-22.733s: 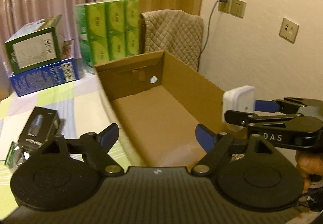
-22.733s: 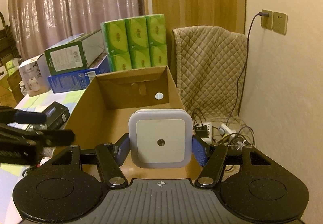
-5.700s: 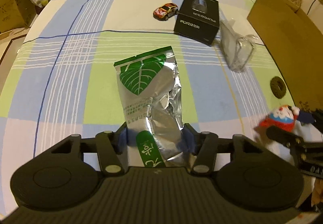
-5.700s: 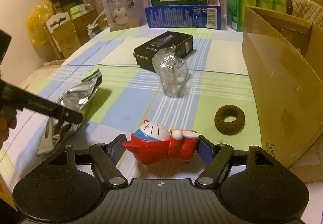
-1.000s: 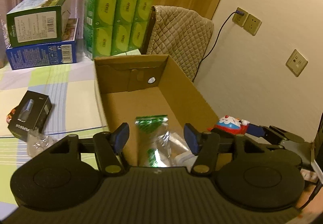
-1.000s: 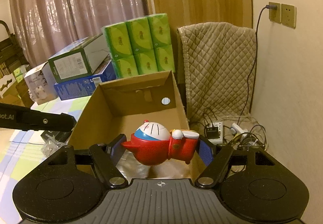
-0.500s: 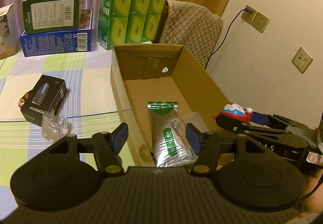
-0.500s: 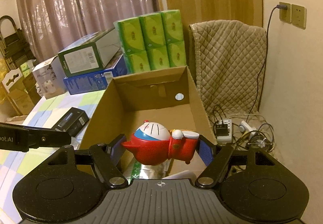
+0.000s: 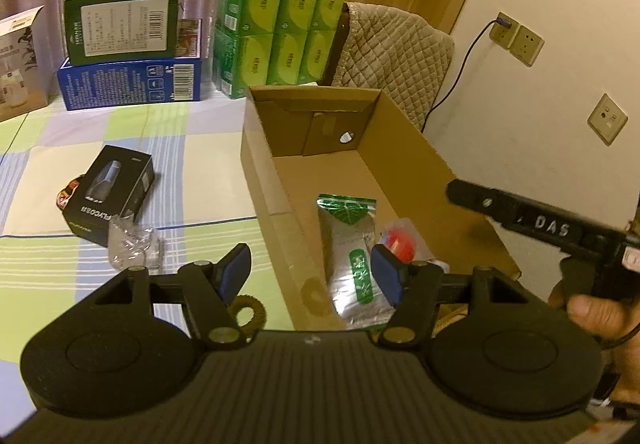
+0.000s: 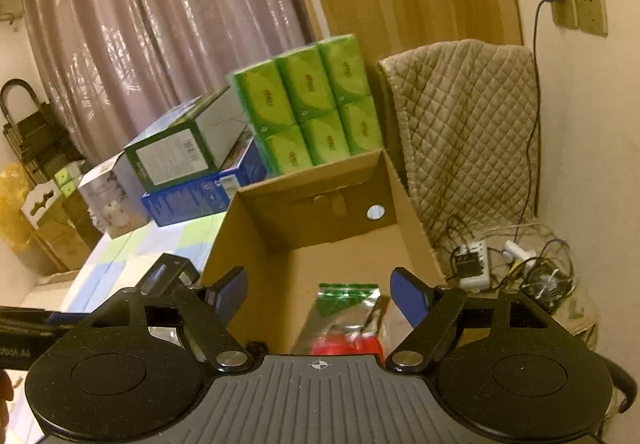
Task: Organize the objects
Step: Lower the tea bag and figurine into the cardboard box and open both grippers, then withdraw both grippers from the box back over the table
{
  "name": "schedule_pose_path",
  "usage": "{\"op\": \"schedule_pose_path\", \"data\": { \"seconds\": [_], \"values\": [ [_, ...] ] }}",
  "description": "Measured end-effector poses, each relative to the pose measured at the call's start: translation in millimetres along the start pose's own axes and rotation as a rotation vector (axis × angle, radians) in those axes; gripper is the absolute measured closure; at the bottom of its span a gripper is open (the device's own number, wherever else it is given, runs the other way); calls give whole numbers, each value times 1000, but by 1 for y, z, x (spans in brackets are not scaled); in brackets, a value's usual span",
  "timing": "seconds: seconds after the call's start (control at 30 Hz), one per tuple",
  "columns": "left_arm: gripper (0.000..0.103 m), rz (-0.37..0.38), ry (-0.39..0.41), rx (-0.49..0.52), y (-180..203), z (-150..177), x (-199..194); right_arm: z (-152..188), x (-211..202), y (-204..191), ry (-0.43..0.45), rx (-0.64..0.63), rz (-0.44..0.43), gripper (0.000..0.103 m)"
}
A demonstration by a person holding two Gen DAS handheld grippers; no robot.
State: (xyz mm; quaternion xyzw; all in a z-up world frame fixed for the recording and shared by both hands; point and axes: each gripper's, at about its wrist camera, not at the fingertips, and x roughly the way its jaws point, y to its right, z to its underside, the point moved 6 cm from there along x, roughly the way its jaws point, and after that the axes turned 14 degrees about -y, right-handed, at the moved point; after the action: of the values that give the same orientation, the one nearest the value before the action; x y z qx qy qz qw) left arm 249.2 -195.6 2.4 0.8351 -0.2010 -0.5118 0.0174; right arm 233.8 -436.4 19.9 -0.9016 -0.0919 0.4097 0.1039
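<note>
Red toy (image 9: 397, 246), blurred and half behind the left gripper's finger, lies in the near end of the cardboard box (image 9: 416, 147), beside the silver-and-green foil pouch (image 9: 352, 252), whose long axis runs along the box's length. Both grippers hold nothing: the left gripper (image 9: 310, 271) has its blue pads spread wide over the box's near left wall, and the right gripper (image 10: 319, 291) hangs above the box with its fingers just as far apart, the toy directly beneath them.

What's left sits on the checked tablecloth (image 9: 188, 151) to the left of the box, so the left gripper is the nearer one. The brown braided ring (image 9: 250, 311) lies just under its left finger, touching the box's outer wall as far as I can tell; the crumpled clear plastic (image 9: 134, 244) and black "FLYCO" box (image 9: 108, 193) lie farther out.

Readable writing: "DAS" on the right gripper's arm, and the "FLYCO" lettering upside down.
</note>
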Motion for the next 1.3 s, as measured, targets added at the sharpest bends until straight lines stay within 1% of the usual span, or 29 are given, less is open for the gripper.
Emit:
{"op": "schedule_pose_path", "data": {
  "seconds": [0.27, 0.3, 0.33, 0.57, 0.63, 0.87, 0.93, 1.07, 1.13, 1.2, 1.23, 1.3],
  "values": [
    [40, -3, -9, -25, -13, 16, -4, 16, -7, -7, -28, -38, 50, 26],
    [37, -4, -11, -26, -14, 18, -5, 19, -8, -9, -34, -43, 56, 26],
    [35, -5, -11, -29, -15, 20, -6, 22, -8, -10, -42, -46, 58, 26],
    [35, -21, -4, -46, -25, 34, -22, 37, -15, -23, -68, -65, 65, 25],
    [31, -29, 1, -53, -29, 37, -28, 39, -18, -28, -70, -73, 66, 25],
    [25, -47, 14, -63, -39, 51, -51, 41, -32, -41, -59, -90, 71, 25],
    [20, -56, 19, -61, -42, 55, -57, 41, -36, -44, -57, -96, 75, 25],
    [18, -70, 30, -62, -51, 62, -67, 42, -40, -52, -54, -106, 77, 25],
    [13, -80, 40, -63, -56, 65, -73, 43, -41, -57, -54, -113, 74, 25],
    [11, -92, 51, -65, -62, 68, -78, 44, -41, -63, -55, -117, 70, 24],
    [8, -97, 57, -68, -65, 68, -81, 45, -41, -66, -55, -120, 65, 24],
    [5, -111, 74, -74, -72, 70, -85, 47, -41, -72, -55, -125, 55, 24]
  ]
}}
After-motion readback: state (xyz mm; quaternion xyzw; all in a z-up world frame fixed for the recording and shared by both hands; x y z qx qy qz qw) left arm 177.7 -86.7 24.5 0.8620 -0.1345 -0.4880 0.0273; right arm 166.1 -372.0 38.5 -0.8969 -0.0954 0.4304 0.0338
